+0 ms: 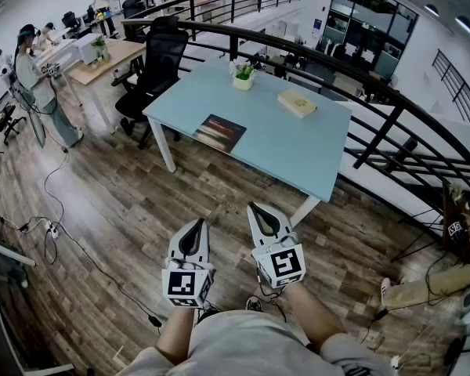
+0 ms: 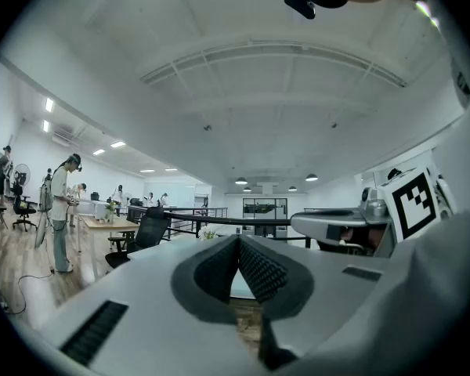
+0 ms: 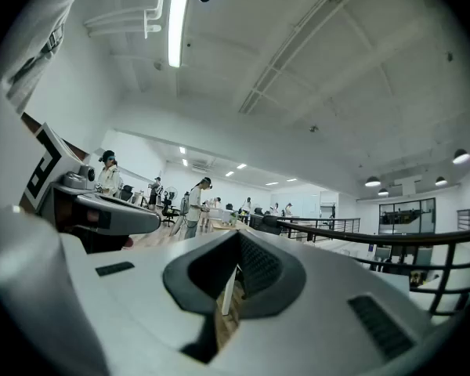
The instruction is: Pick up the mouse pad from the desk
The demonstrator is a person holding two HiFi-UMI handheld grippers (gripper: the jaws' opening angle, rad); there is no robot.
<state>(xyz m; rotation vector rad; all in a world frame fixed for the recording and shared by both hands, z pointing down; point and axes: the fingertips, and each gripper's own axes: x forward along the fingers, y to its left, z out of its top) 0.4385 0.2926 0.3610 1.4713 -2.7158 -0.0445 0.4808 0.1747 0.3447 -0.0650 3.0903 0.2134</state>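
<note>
A dark mouse pad (image 1: 220, 132) with a reddish print lies flat near the front left edge of a light blue desk (image 1: 298, 151). My left gripper (image 1: 197, 223) and right gripper (image 1: 254, 207) are held side by side over the wooden floor, well short of the desk. Both are shut with nothing between the jaws. In the left gripper view the closed jaws (image 2: 239, 241) point level toward the desk, and the right gripper's (image 3: 236, 237) own view shows its tips meeting as well.
On the desk stand a small potted plant (image 1: 242, 74) and a tan book (image 1: 297, 103). A black office chair (image 1: 151, 73) sits at the desk's left end. A black railing (image 1: 407, 112) runs behind the desk. Cables (image 1: 55, 225) trail on the floor at left. A person (image 1: 37, 84) stands far left.
</note>
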